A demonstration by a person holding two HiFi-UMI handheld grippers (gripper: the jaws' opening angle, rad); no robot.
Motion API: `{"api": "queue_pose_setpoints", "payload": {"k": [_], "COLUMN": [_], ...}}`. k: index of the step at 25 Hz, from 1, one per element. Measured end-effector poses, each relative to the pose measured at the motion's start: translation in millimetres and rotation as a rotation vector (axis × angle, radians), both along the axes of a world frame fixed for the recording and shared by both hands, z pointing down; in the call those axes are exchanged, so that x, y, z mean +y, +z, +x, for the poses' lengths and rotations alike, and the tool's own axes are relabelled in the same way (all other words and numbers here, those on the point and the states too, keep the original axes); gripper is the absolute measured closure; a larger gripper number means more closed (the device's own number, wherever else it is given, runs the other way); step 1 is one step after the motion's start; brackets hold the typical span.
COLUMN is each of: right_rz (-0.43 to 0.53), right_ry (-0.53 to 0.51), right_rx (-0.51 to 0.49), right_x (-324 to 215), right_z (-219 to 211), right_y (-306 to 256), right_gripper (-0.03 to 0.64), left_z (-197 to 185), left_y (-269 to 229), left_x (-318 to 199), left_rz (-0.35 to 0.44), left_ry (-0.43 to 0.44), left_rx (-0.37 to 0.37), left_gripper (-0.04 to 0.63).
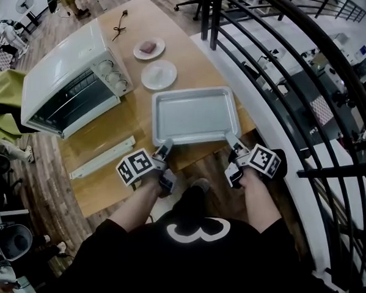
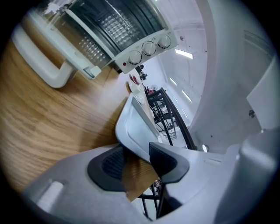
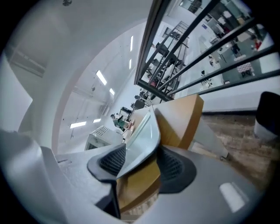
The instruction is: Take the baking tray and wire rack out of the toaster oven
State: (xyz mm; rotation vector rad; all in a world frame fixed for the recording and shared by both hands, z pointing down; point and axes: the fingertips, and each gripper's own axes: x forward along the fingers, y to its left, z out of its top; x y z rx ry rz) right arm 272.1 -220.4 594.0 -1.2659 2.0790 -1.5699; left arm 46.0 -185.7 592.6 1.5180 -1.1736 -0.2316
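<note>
The left gripper (image 1: 164, 148) and right gripper (image 1: 233, 143) are sitting slackly open around the baking tray's (image 1: 194, 116) near rim (not pinching it); the toaster oven (image 1: 64, 87) is waiting toward the surface's (image 1: 110, 188) left edge.

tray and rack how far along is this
Done: the tray is out, flat on the table. In hand: left gripper and right gripper sit at its near corners, jaws loose around the rim. Left: the rack shows behind the oven glass, not yet taken out.
</note>
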Motion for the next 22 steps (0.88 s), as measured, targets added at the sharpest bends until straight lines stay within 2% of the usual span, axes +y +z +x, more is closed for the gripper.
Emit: {"api": "queue_pose_setpoints", "payload": {"k": [6, 11, 14, 18, 22], "right_rz": [0.088, 0.154, 0.205, 0.226, 0.207], "right_ry": [-0.201, -0.347, -0.421, -0.482, -0.529], "right_rx": [0.224, 0.41, 0.534, 0.623, 0.649], "right_x": [8, 16, 20, 25, 29], "right_z": [-10, -15, -17, -17, -15], "right_y": [-5, 1, 5, 9, 13], "right_gripper": [0.368, 0.362, 0.362, 0.362, 0.362], "left_z": [8, 14, 14, 10, 10], "left_y": [-5, -3, 0, 2, 7], "left_x": [2, 8, 10, 13, 15], "left_rz": [0.025, 0.051, 0.073, 0.093, 0.092], "left_ry": [0.172, 0.337, 0.408, 0.472, 0.524], "left_rx": [-0.112, -0.269, -0.369, -0.494, -0.527], "left_gripper": [0.389, 0.365, 0.365, 0.364, 0.364]}}
